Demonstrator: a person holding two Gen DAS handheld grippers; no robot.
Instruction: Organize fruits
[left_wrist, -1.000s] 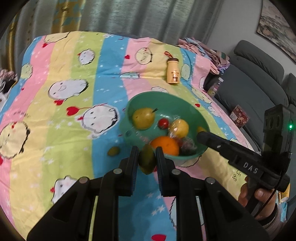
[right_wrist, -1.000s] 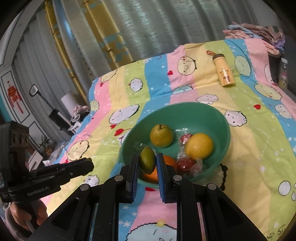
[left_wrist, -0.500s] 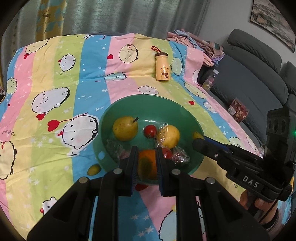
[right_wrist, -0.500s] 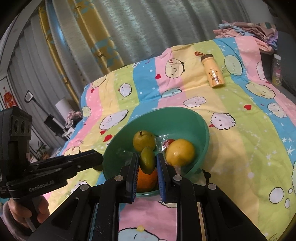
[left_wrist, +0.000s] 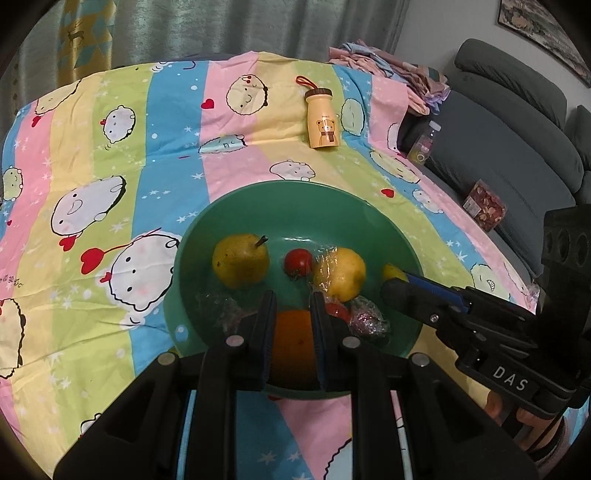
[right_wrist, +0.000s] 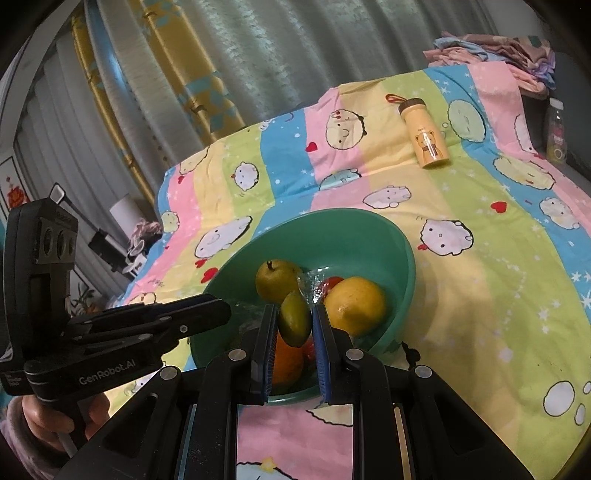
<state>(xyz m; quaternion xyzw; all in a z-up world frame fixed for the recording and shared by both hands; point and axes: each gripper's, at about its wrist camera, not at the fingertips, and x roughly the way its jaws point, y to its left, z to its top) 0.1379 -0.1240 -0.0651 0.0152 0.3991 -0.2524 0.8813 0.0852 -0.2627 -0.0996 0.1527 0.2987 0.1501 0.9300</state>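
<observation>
Bowl (right_wrist: 402, 258) nearer; lime (right_wrist: 294, 320) between tool (right_wrist: 294, 325)

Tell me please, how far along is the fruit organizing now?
Done: the pear, cherry tomato, yellow fruit and orange already lie in the green bowl. In hand: the right hand-held gripper is shut on a small green fruit above the bowl. Left: release it into the bowl. Whether more fruit waits outside the bowl, these views do not show.
</observation>
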